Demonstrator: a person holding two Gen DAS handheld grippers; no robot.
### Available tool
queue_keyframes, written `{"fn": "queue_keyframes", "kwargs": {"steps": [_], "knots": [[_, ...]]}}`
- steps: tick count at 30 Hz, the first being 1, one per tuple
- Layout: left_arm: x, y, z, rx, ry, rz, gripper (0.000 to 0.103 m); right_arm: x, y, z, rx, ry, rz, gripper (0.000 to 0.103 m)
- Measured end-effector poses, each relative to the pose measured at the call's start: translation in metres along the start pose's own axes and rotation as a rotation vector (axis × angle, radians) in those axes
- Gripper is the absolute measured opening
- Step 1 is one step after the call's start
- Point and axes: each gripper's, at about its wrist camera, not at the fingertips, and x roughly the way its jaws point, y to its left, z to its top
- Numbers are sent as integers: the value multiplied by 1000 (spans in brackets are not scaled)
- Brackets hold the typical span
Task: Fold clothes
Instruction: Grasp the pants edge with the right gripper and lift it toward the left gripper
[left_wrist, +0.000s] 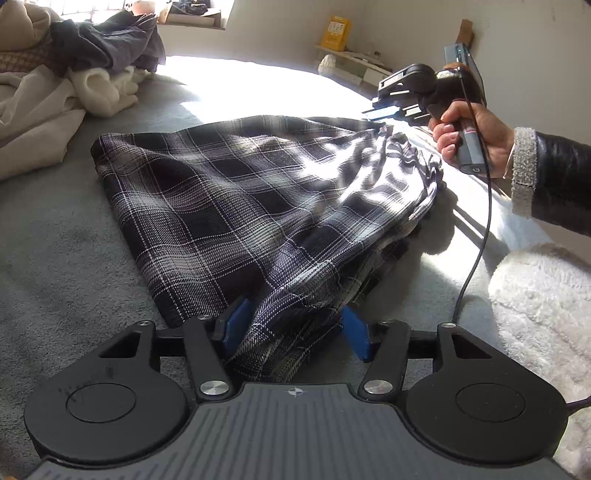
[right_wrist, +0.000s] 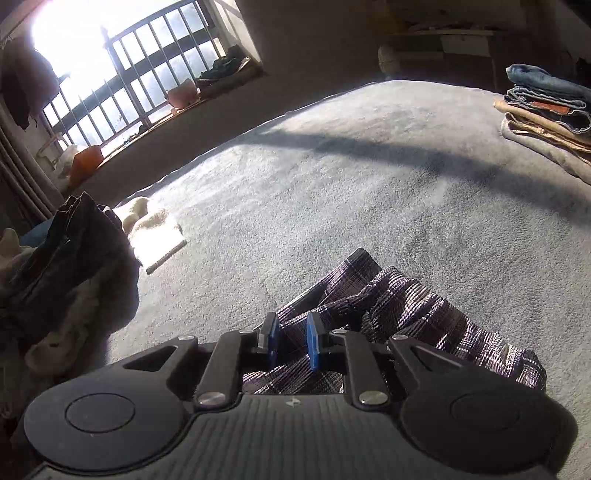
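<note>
A dark plaid garment (left_wrist: 258, 206) lies folded on the grey bed cover (left_wrist: 55, 258). My left gripper (left_wrist: 295, 325) has its blue pads (left_wrist: 236, 325) around the garment's near corner; the jaws stand fairly wide with cloth bunched between them. My right gripper (right_wrist: 291, 339) is nearly shut, its blue pads (right_wrist: 314, 341) pinching the gathered plaid edge (right_wrist: 406, 306). In the left wrist view the right gripper (left_wrist: 391, 99) is held by a hand at the garment's far right end.
A pile of unfolded clothes (left_wrist: 74, 62) lies at the far left. A stack of folded clothes (right_wrist: 546, 118) sits at the bed's far right. A white fluffy item (left_wrist: 543, 306) lies at the right. A barred window (right_wrist: 129, 74) is behind the bed.
</note>
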Motion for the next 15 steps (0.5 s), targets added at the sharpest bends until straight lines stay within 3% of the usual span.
{"fn": "queue_keyframes", "kwargs": {"steps": [3, 6, 8, 10, 15], "knots": [[-1, -2, -2, -16, -14, 1, 61, 6, 62, -13, -180, 130, 186, 24], [-1, -7, -4, -21, -25, 16, 62, 33, 139, -46, -396, 323, 393, 26], [-3, -8, -6, -27, -33, 24, 62, 57, 179, -73, -498, 422, 452, 26], [-5, -9, -8, -33, -39, 29, 62, 83, 204, -89, -536, 449, 440, 24], [-9, -6, -13, -44, -56, 23, 62, 103, 210, -64, -365, 286, 268, 25]]}}
